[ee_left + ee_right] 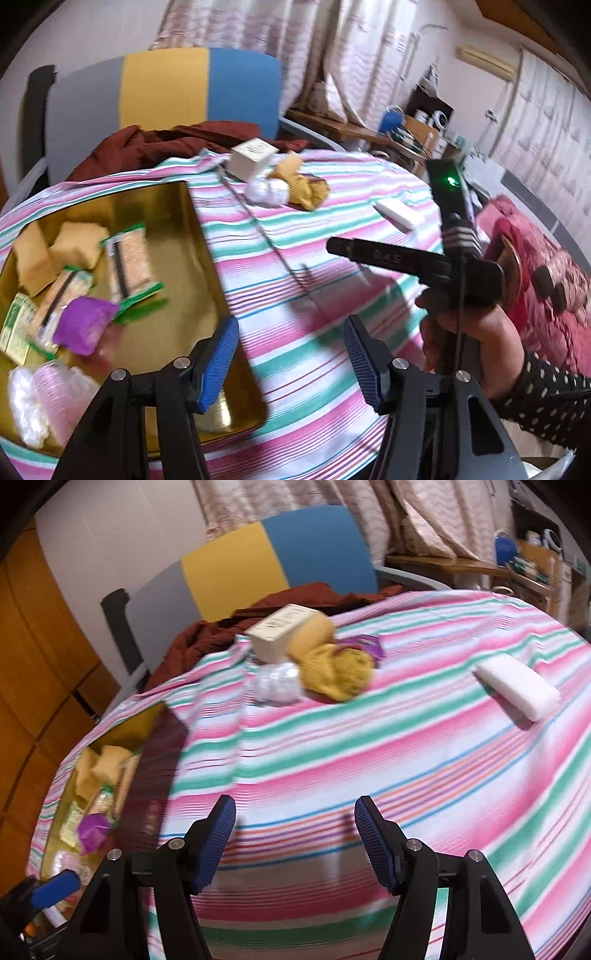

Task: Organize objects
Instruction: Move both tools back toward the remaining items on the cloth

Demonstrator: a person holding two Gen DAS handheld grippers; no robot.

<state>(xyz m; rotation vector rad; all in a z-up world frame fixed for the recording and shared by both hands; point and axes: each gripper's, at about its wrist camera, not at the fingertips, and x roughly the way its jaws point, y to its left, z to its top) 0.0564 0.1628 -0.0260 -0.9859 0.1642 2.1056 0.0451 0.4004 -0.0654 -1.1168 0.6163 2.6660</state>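
A gold tin tray (207, 236) lies on the striped tablecloth at the left, holding several packets, a purple pouch (83, 325) and yellow sponges. My left gripper (290, 354) is open and empty above the tray's right rim. My right gripper (295, 834) is open and empty over the cloth; its body shows in the left wrist view (391, 256). Far on the table lie a cream box (282, 629), a yellow cloth (338, 672), a clear plastic bundle (275, 683), a purple packet (365, 644) and a white block (517, 686).
A grey, yellow and blue chair (166, 88) with a dark red garment (155, 144) stands behind the table. A cluttered wooden shelf (406, 129) is at the back right. A pink bedspread (535, 266) lies to the right. The tray also shows in the right wrist view (155, 720).
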